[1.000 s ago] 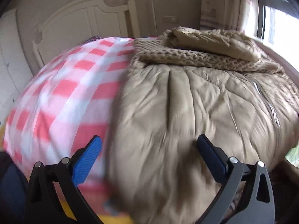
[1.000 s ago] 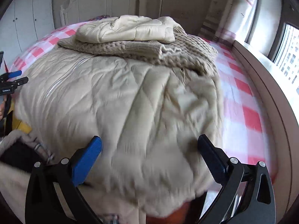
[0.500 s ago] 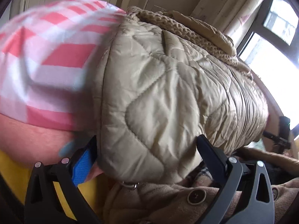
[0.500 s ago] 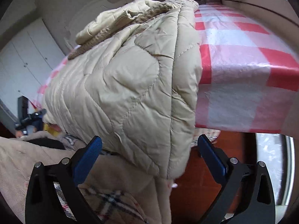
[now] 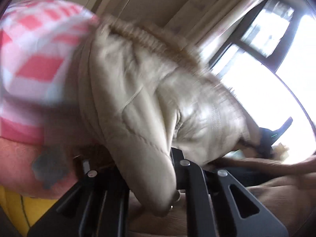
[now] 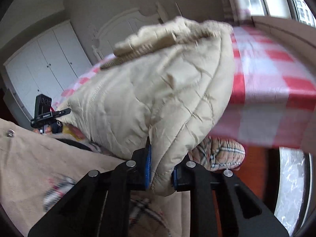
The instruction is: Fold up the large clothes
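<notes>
Both grippers went from wide open half a second ago to clamped on the coat hem. We've got the right gripper pinching one bottom corner between its blue pads, and the left gripper squeezing the other corner, pads hidden by fabric. Coat hangs off the bed edge, most of it lying on the checked sheet under a knit sweater. Small label on the left gripper body in the right view, too tiny to read. Left view is motion-blurred
</notes>
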Tool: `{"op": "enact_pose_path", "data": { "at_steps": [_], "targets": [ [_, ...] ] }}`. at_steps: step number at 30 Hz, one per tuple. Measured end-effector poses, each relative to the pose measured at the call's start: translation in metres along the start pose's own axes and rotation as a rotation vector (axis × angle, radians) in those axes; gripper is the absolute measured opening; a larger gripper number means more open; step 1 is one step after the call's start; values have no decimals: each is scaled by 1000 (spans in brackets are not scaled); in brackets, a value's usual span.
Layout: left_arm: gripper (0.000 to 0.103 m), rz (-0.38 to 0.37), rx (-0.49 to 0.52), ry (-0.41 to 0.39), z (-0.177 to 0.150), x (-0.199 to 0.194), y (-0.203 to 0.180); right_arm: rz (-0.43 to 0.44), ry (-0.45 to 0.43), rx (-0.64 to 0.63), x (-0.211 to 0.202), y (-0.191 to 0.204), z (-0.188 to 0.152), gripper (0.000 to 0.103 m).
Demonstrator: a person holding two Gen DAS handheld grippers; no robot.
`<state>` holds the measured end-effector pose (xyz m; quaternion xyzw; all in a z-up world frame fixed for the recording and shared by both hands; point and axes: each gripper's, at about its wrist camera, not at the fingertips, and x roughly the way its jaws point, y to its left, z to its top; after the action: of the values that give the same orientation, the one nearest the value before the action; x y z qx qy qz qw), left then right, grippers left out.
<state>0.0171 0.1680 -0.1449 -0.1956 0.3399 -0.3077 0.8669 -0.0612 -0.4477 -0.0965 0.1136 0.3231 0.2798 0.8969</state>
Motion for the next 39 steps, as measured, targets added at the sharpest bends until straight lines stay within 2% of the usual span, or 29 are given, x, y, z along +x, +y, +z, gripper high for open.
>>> {"op": "enact_pose_path", "data": {
  "at_steps": [3, 7, 10, 13, 14, 16, 18, 19, 21, 23, 25, 26, 27, 29, 31, 32, 33, 35, 36, 37, 38, 39],
  "targets": [
    [12, -97, 0, -110, 8, -35, -21, 90, -127, 15, -31, 16, 15, 18],
    [12, -178, -2, -191, 13, -67, -35, 168, -252, -3, -77, 29, 32, 18],
    [12, -270, -47, -232, 9, -88, -34, 222, -336, -12, -103, 45, 43, 18],
    [13, -407, -116, -298, 9, -107, -26, 272, -401, -28, -117, 55, 61, 18],
    [13, -475, -155, -330, 15, -111, -21, 292, -420, -25, -119, 57, 71, 18],
    [14, -564, -210, -370, 38, -108, -17, 316, -456, -10, -116, 61, 89, 18],
    [15, -607, -251, -384, 68, -102, -14, 319, -482, 34, -106, 57, 124, 18],
    [15, -614, -278, -387, 93, -93, -12, 318, -490, 58, -100, 55, 141, 18],
    [15, -579, -295, -389, 139, -78, -9, 292, -490, 112, -81, 47, 181, 18],
    [17, -512, -330, -386, 192, -50, -1, 213, -483, 144, -55, 36, 221, 18],
    [19, -441, -446, -358, 241, -4, 21, 131, -440, 230, -12, 11, 262, 18],
    [21, -401, -490, -342, 256, 17, 34, 77, -419, 254, 6, 0, 274, 18],
    [24, -338, -579, -318, 268, 42, 51, 9, -367, 324, 38, -21, 287, 19],
    [38, -218, -748, -258, 277, 91, 90, -76, -244, 502, 92, -61, 288, 19],
    [44, -87, -882, -233, 267, 125, 126, -147, -121, 637, 139, -92, 273, 21],
    [44, -52, -895, -242, 263, 132, 134, -160, -71, 670, 158, -102, 263, 21],
    [43, -29, -880, -261, 261, 137, 141, -154, -66, 676, 166, -105, 258, 21],
    [43, 26, -769, -298, 267, 139, 142, -150, -108, 642, 161, -100, 259, 23],
    [43, 55, -726, -302, 270, 138, 138, -159, -129, 631, 158, -97, 261, 31],
    [48, 114, -660, -302, 277, 137, 132, -121, -136, 623, 155, -95, 264, 55],
    [59, 144, -628, -309, 280, 136, 126, -52, -143, 622, 153, -96, 268, 89],
    [67, 180, -594, -327, 286, 131, 119, 0, -167, 623, 147, -95, 273, 98]
  ]
}}
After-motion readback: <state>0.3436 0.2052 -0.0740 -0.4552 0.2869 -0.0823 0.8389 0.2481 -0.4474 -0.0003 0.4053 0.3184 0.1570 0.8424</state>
